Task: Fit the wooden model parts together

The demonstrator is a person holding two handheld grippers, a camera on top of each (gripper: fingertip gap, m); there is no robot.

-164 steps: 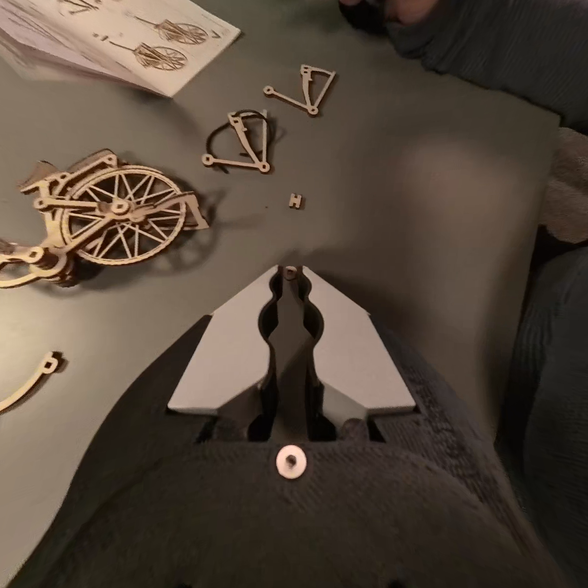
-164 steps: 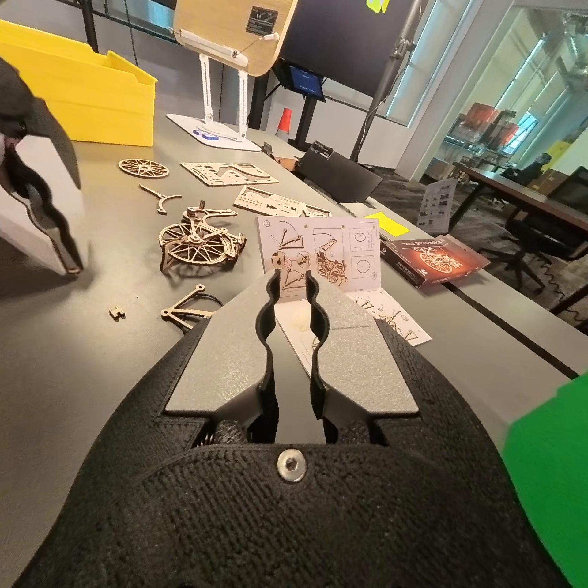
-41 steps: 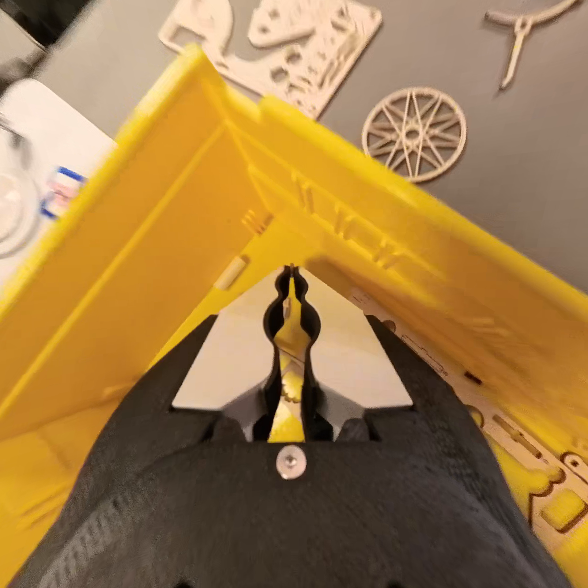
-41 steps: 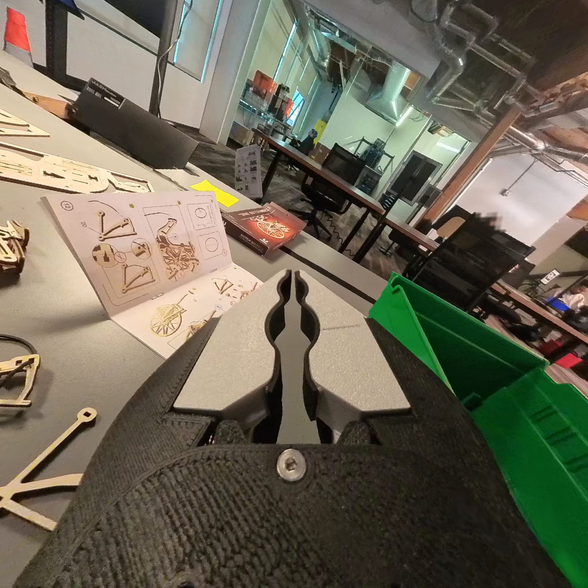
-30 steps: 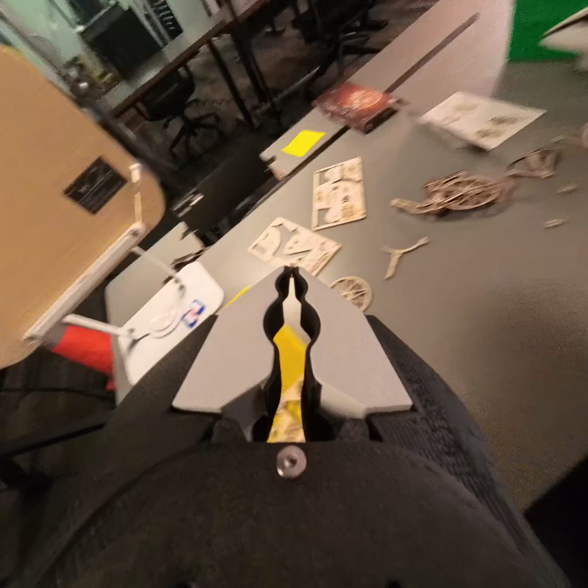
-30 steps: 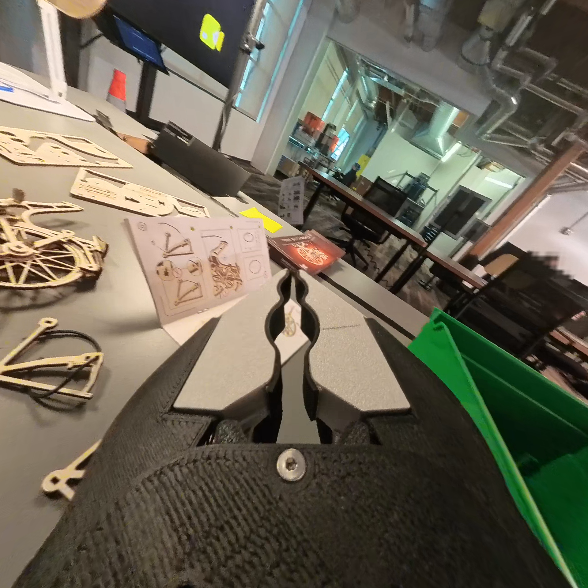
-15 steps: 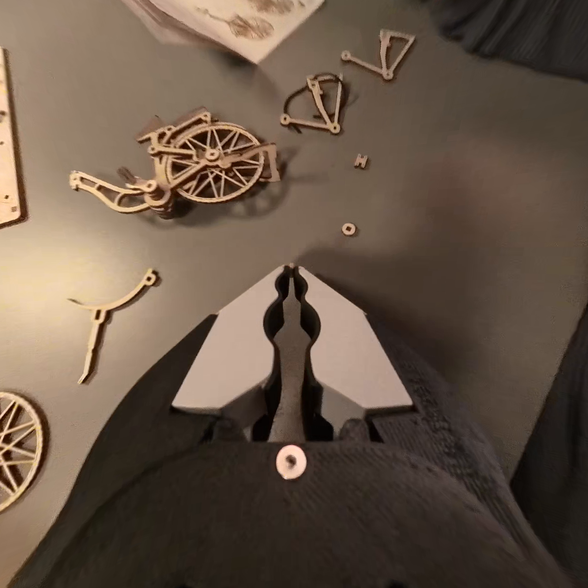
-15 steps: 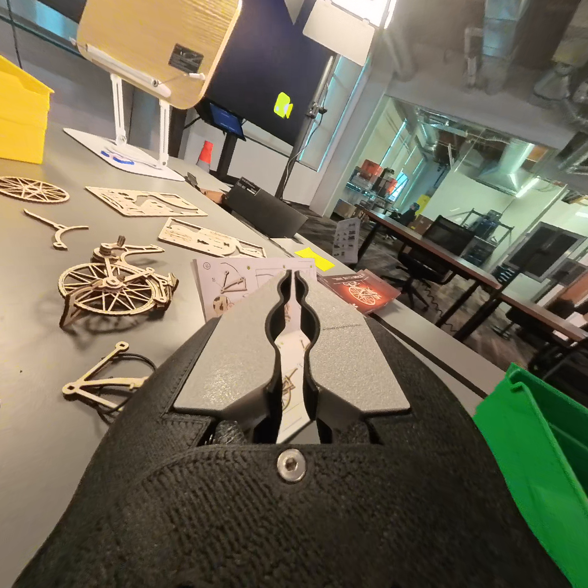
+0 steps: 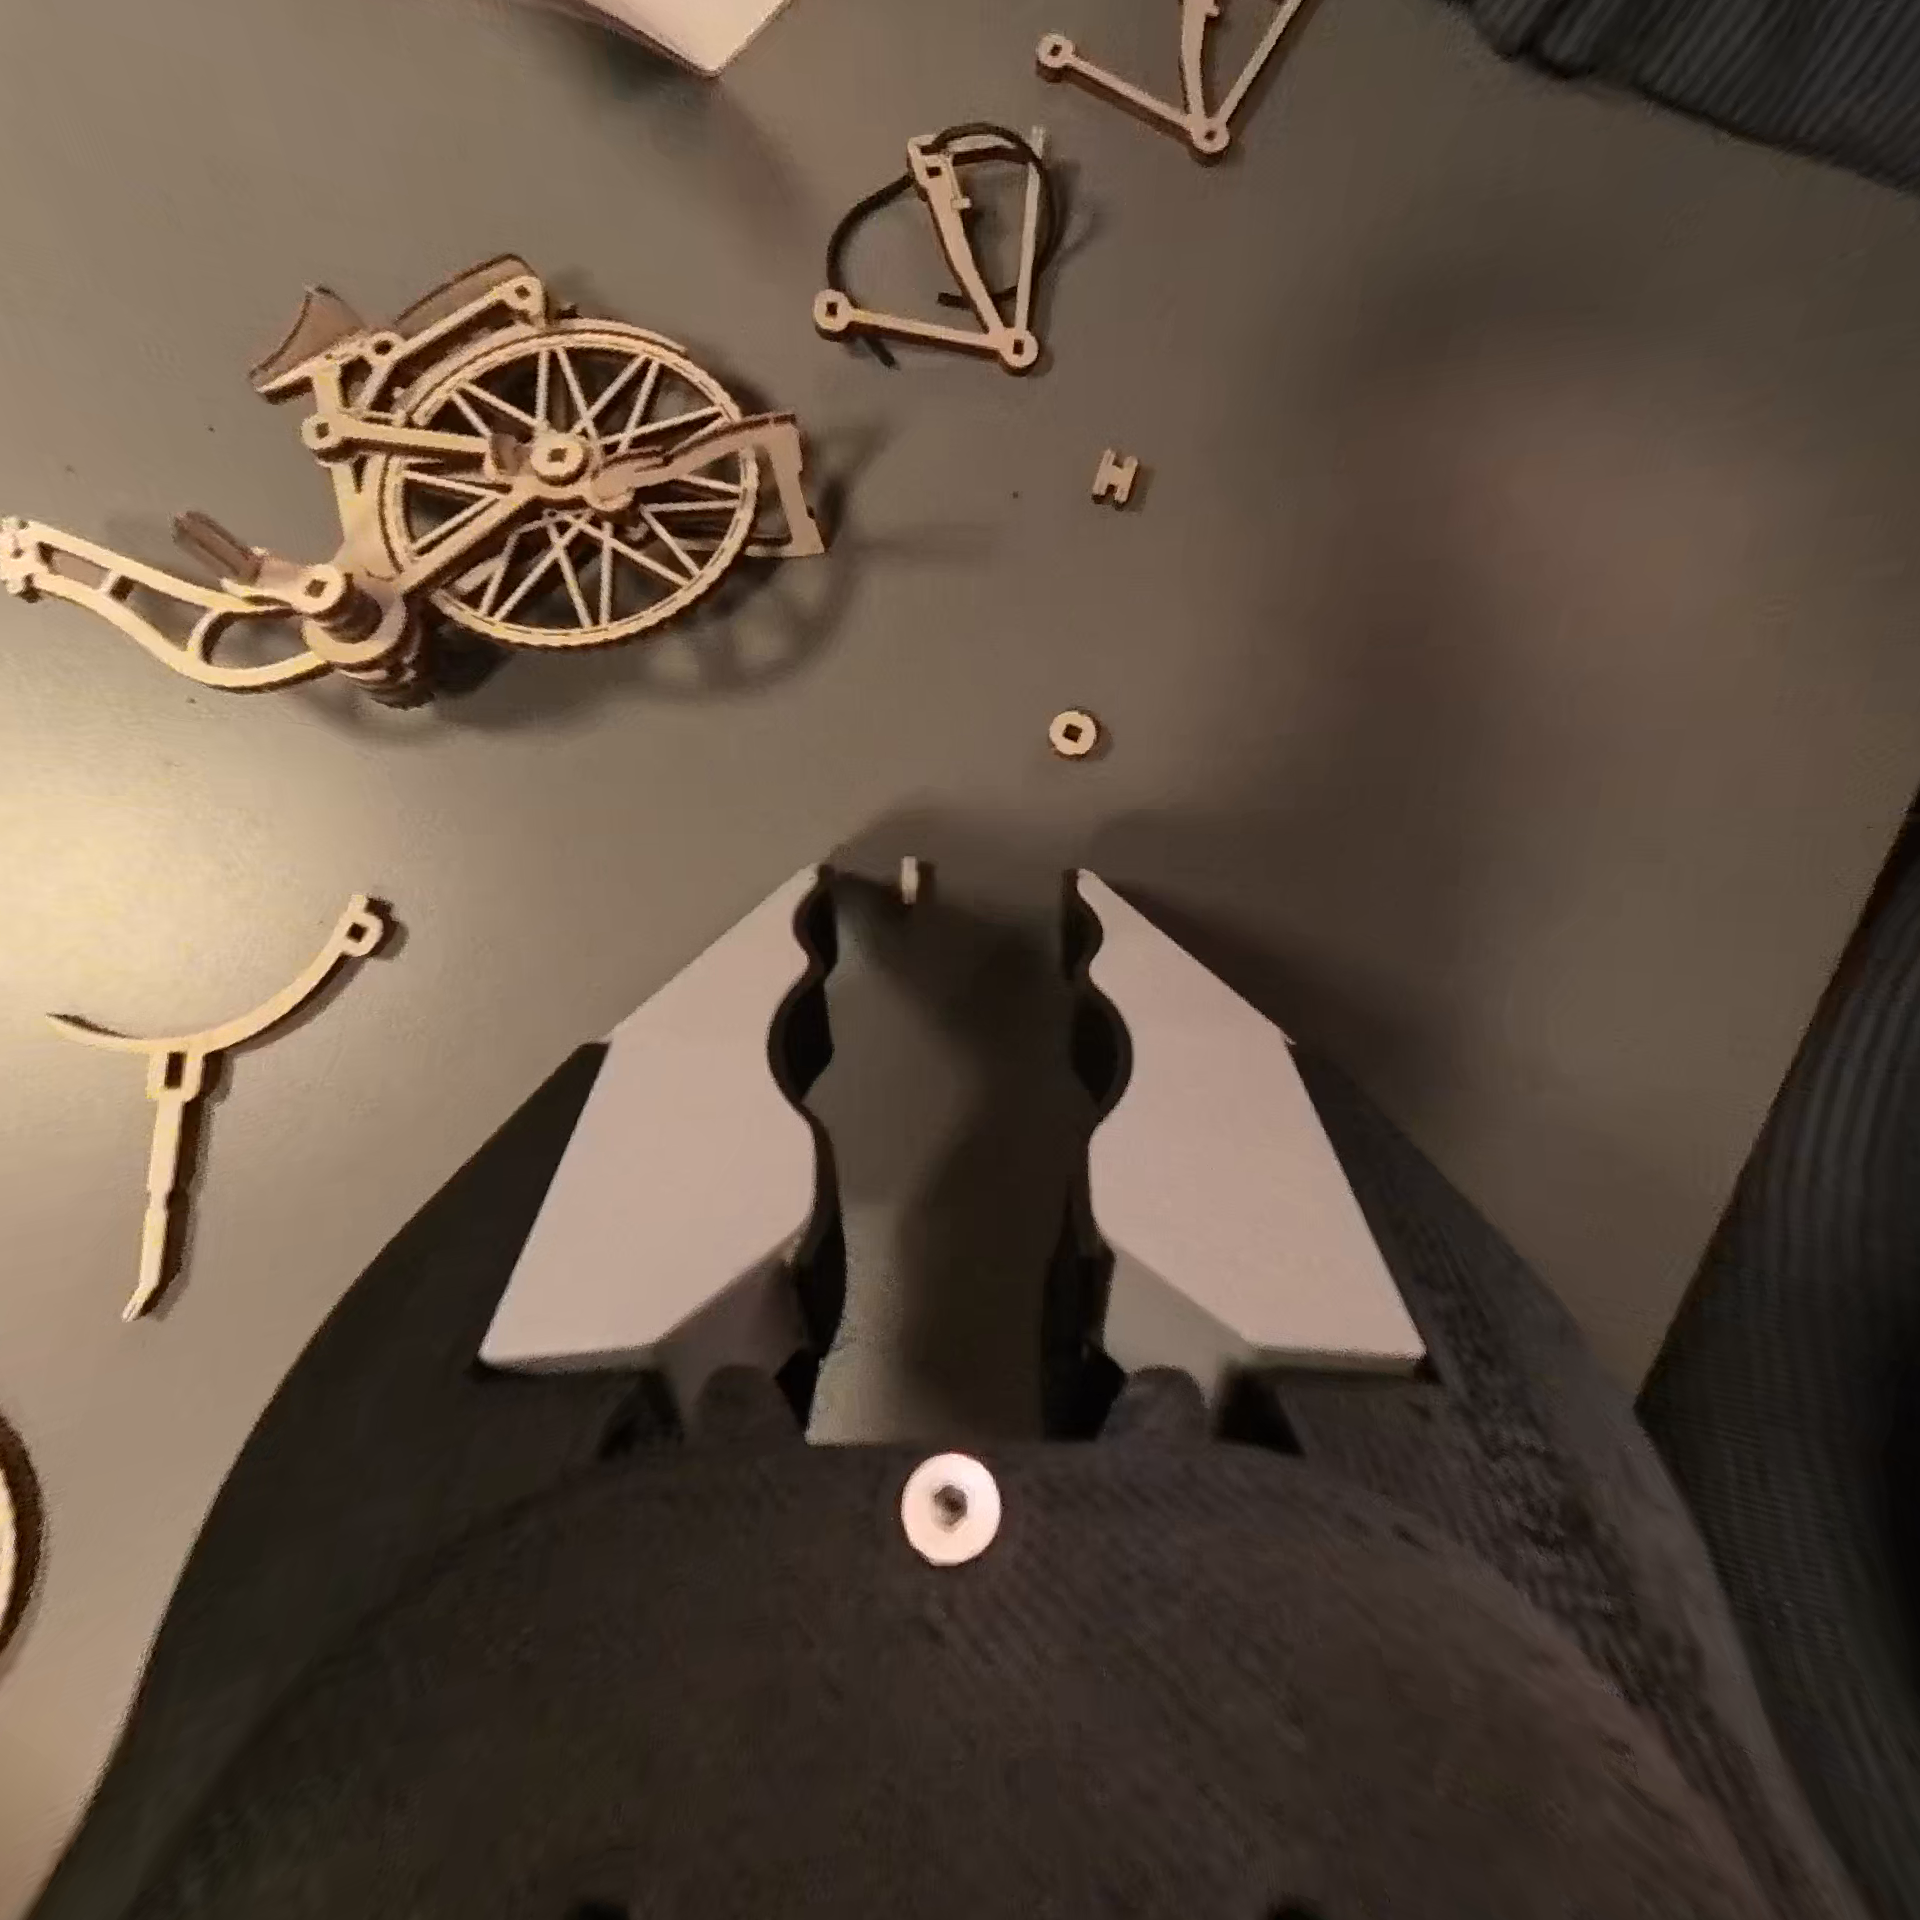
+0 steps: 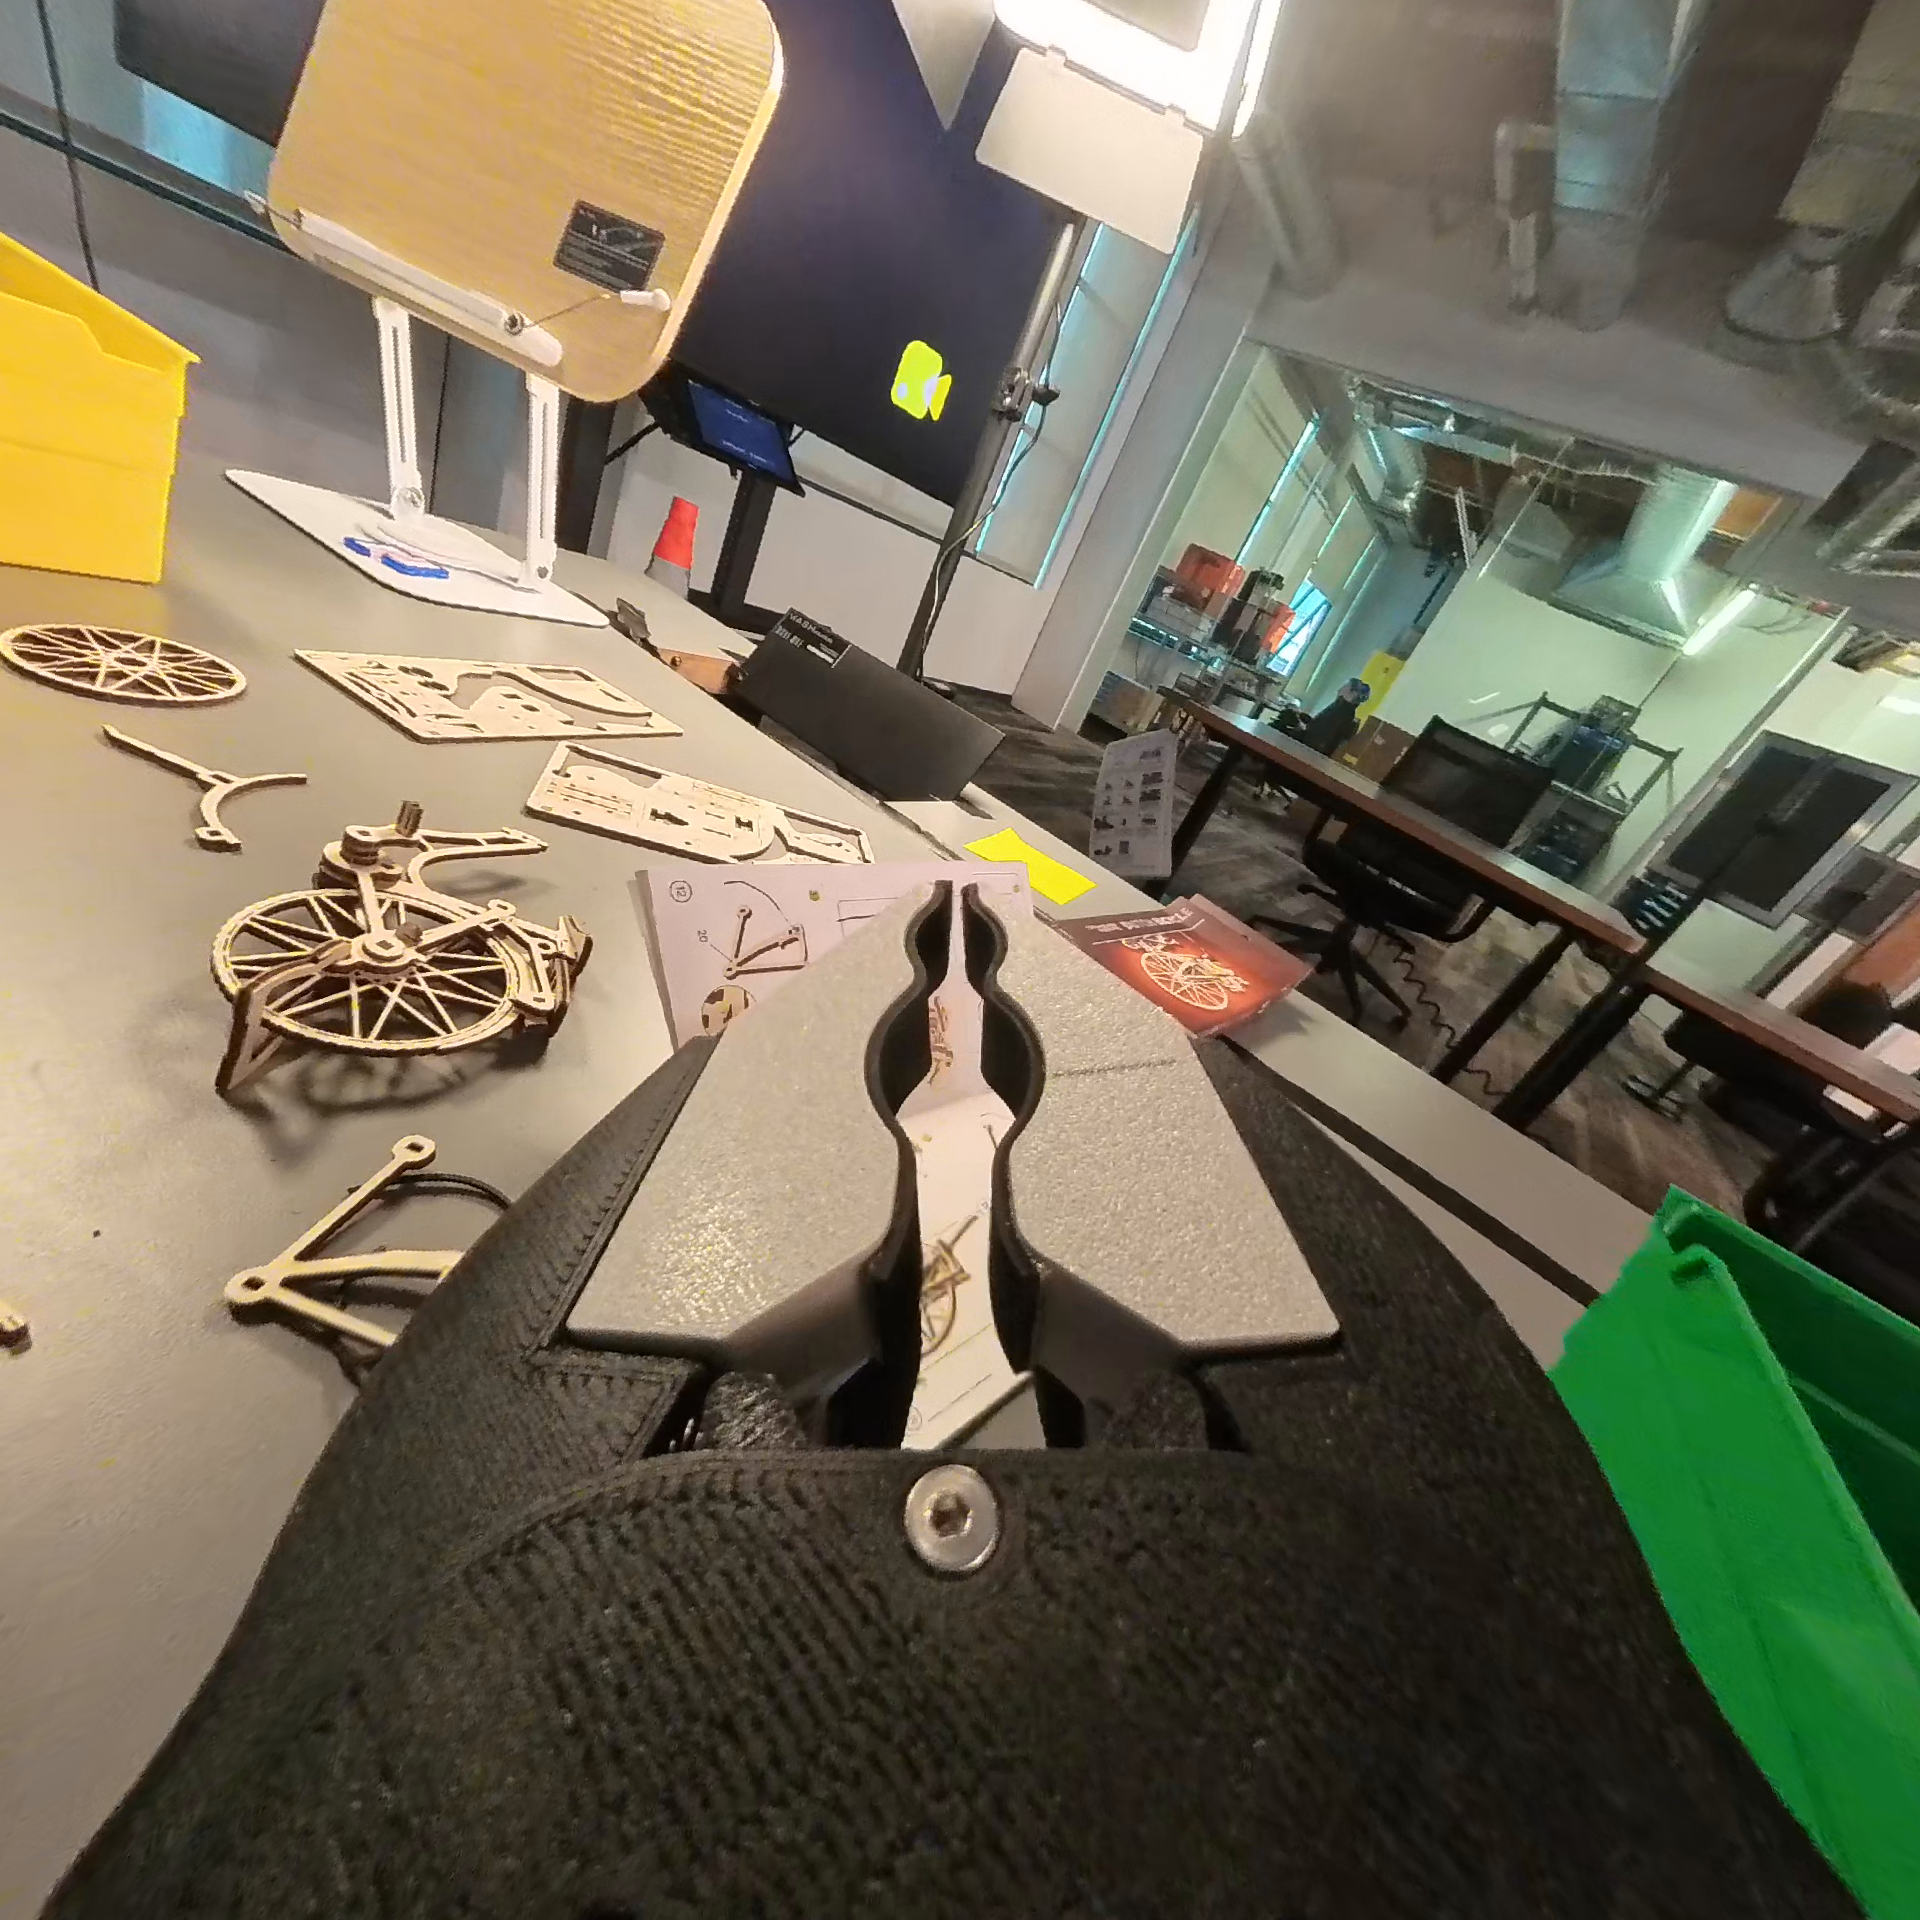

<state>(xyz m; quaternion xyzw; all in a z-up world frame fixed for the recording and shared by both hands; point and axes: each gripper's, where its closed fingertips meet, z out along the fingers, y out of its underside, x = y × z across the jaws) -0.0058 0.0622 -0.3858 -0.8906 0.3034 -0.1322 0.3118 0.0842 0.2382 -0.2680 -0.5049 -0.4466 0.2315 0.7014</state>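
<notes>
Left gripper (image 9: 948,883) jaws spread, small wooden piece (image 9: 909,881) between, on edge; right gripper (image 10: 957,891) clenched, empty

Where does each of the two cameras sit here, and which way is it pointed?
Left wrist view: on the left tongs, looking steeply down at the grey table, loose parts and a small wooden piece between its open fingers; black housing fills the foreground.
Right wrist view: on the right tongs, low over the table, facing across it into the room; fingers nearly closed, empty.
Shared: the wheel assembly and the curved Y-shaped part.
</notes>
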